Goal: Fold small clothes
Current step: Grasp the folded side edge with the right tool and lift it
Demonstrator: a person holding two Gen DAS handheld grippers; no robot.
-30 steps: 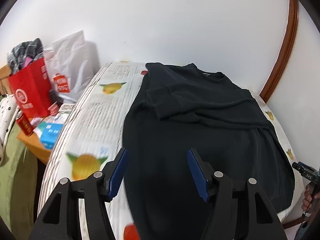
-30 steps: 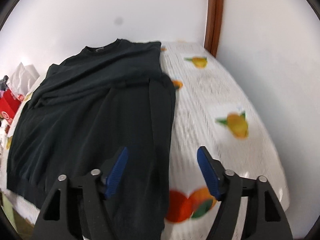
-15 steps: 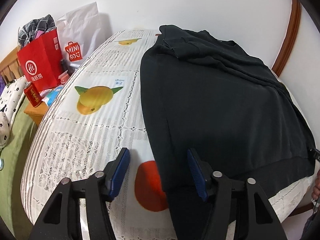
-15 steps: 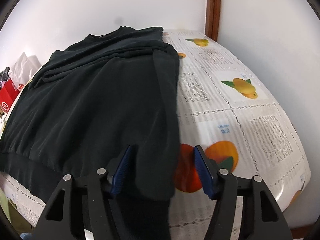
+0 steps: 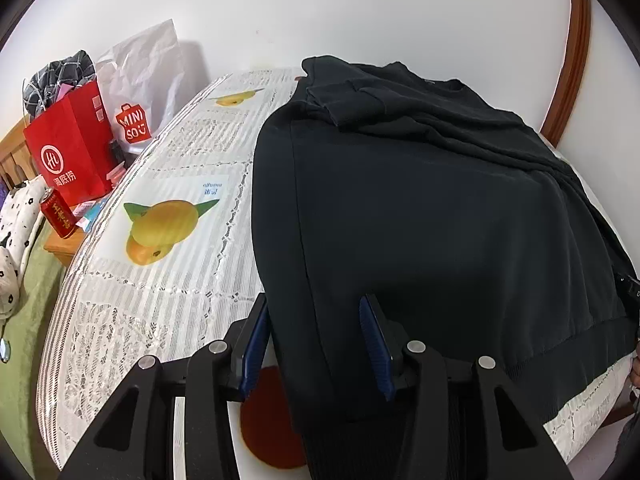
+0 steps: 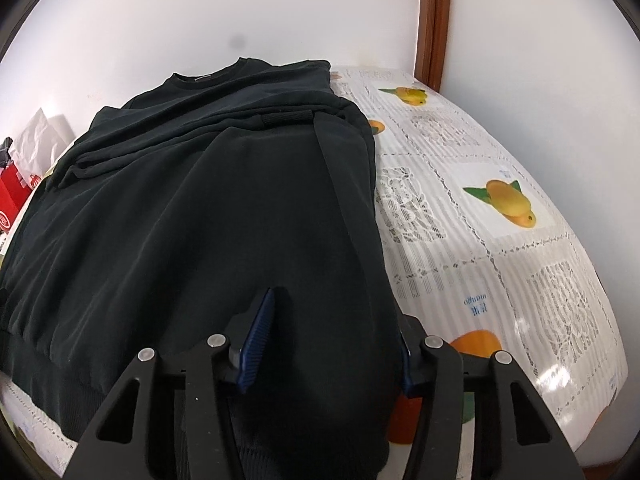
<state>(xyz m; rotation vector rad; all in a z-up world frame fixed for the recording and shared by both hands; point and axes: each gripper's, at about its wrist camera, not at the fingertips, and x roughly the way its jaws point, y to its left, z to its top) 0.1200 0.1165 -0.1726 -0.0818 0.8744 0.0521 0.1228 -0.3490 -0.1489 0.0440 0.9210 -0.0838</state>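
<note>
A black sweatshirt lies flat on the table, collar at the far end, both sleeves folded in across the chest; it also shows in the right wrist view. My left gripper is open, its blue pads either side of the hem's left corner, with cloth between them. My right gripper is open around the hem's right corner; the cloth hides most of its right pad.
The table has a white lace cloth with fruit prints. Left of it stand a red paper bag, a white Miniso bag and a red can. A wooden door frame and white walls lie beyond.
Both grippers have come down and back to the near hem. The jaws have narrowed somewhat around the hem corners, and cloth now sits between the pads.
</note>
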